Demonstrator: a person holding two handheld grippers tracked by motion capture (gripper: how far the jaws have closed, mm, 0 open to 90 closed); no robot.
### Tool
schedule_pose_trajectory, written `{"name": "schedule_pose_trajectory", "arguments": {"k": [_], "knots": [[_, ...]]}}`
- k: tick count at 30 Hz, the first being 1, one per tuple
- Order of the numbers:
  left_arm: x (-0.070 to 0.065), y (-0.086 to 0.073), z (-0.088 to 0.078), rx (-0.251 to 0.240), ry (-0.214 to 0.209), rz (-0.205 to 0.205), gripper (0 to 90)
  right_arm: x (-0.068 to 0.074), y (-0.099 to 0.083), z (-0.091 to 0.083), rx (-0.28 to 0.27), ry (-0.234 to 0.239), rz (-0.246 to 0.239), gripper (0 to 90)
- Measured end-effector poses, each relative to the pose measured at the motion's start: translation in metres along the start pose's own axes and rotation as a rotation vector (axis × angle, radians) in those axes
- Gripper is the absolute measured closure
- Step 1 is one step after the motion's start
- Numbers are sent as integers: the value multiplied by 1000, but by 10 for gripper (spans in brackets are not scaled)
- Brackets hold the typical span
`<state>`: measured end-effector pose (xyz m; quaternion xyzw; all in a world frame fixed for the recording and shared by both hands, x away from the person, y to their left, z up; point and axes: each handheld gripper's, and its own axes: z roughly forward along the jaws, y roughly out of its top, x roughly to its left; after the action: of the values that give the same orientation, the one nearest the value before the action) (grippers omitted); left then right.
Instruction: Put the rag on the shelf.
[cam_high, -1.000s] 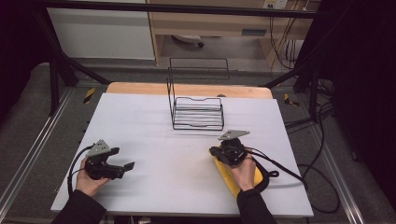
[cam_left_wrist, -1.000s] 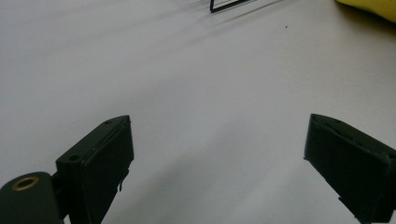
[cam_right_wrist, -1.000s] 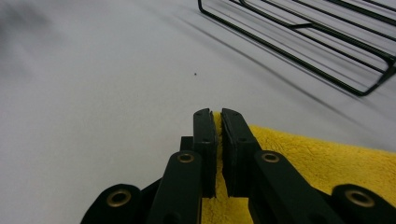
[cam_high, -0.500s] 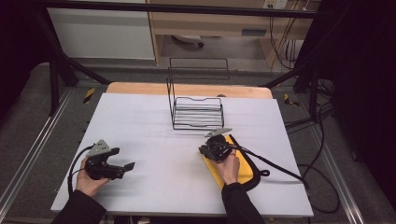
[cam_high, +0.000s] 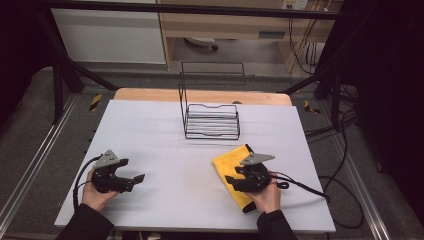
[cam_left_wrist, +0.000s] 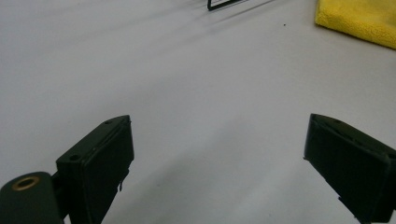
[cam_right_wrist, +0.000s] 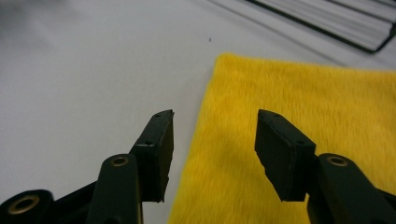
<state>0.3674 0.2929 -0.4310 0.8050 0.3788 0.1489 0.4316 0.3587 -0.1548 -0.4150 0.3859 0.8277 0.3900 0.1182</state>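
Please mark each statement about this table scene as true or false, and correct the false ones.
1. The yellow cloth lies flat on the white table. True.
2. The right gripper is clamped shut on the cloth. False: its jaws have just been opening and stand apart over the cloth's edge, with nothing pinched between them.
3. The left gripper has its jaws wide apart over bare table. True.
4. The cloth hangs on the black wire rack. False: the rack holds nothing, and the cloth lies on the table nearer the person than the rack.
5. The left gripper touches the cloth. False: it is well apart from it.
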Motion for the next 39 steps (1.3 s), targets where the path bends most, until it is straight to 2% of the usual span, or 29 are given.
{"name": "schedule_pose_trajectory", "arguments": {"k": [1, 2, 6, 7, 9, 12, 15, 16, 17, 21, 25, 30, 31, 39], "knots": [[0, 0, 0, 1, 0, 0, 81, 1, -13, -8, 10, 5, 20, 526], [-1, 0, 0, 2, 0, 0, 81, 2, -19, -11, 19, 2, 25, 531], [-2, 0, 0, 8, 0, 4, 81, 7, -31, -12, 44, 7, 27, 547], [-2, 0, 0, 5, -1, 3, 81, 11, -37, -8, 62, 12, 22, 558], [-2, 1, 0, 4, -2, 4, 81, 13, -38, -4, 71, 18, 21, 558], [-2, 1, 0, 3, -4, 4, 81, 14, -41, 0, 67, -8, 15, 602], [-2, 0, 1, 9, -4, 3, 82, 15, -42, 1, 63, -33, -5, 678], [-2, 0, 1, 11, -3, 2, 82, 15, -42, 1, 66, -39, -9, 717], [-3, 1, 1, 12, -3, 5, 83, 14, -41, 1, 76, -44, -3, 793], [-3, 1, 1, 10, -6, 6, 83, 12, -38, 1, 88, -36, 2, 845], [-2, 1, 1, 10, -5, 2, 83, 9, -33, -1, 102, -12, 30, 860], [-2, 1, 2, 14, -5, -4, 84, 16, -19, -4, 45, 49, 45, 866], [-3, 1, 2, 14, -5, -3, 84, 16, -19, -4, 45, 49, 45, 866], [-2, 1, 2, 14, -5, -9, 85, 39, -7, 14, 22, 143, 63, 865]]}}
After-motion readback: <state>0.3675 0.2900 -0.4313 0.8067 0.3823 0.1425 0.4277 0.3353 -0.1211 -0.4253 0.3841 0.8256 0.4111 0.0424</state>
